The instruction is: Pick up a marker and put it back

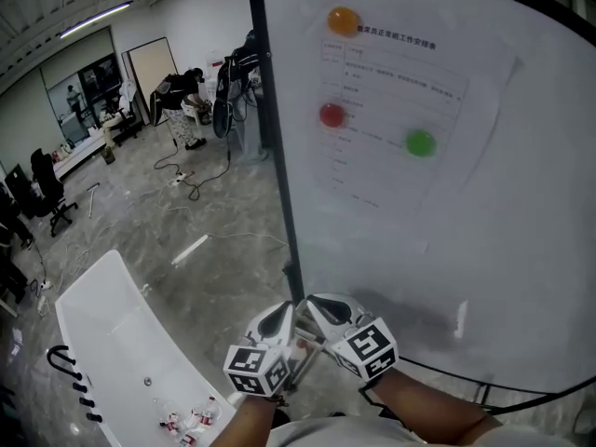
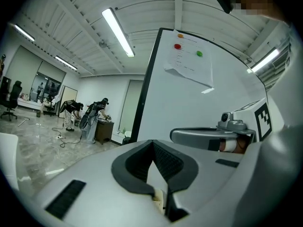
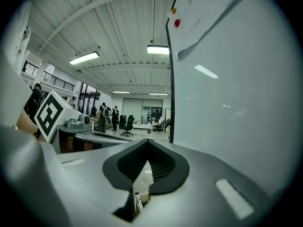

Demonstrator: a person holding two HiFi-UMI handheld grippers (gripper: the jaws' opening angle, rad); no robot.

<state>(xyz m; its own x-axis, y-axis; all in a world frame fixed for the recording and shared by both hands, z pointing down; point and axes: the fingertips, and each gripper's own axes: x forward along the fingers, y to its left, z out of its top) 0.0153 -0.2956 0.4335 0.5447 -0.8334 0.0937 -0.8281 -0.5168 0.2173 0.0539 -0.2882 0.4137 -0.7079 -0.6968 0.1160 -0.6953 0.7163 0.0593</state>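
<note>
By whiteboard (image 1: 484, 203), L hand-held gripper (image 1: 277, 318) & R hand-held gripper (image 1: 324, 307) both clenched, jaw tips touching.

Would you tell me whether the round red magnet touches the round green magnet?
Apart: the head view shows bare paper between the round red magnet and the round green magnet.

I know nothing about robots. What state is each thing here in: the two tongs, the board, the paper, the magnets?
Left tongs: shut, nothing between them.
Right tongs: shut, nothing between them.
Board: upright.
Sheet: on the board, held by magnets.
Orange magnet: stuck at the sheet's top.
Red magnet: stuck on the sheet.
Green magnet: stuck on the sheet.
</note>
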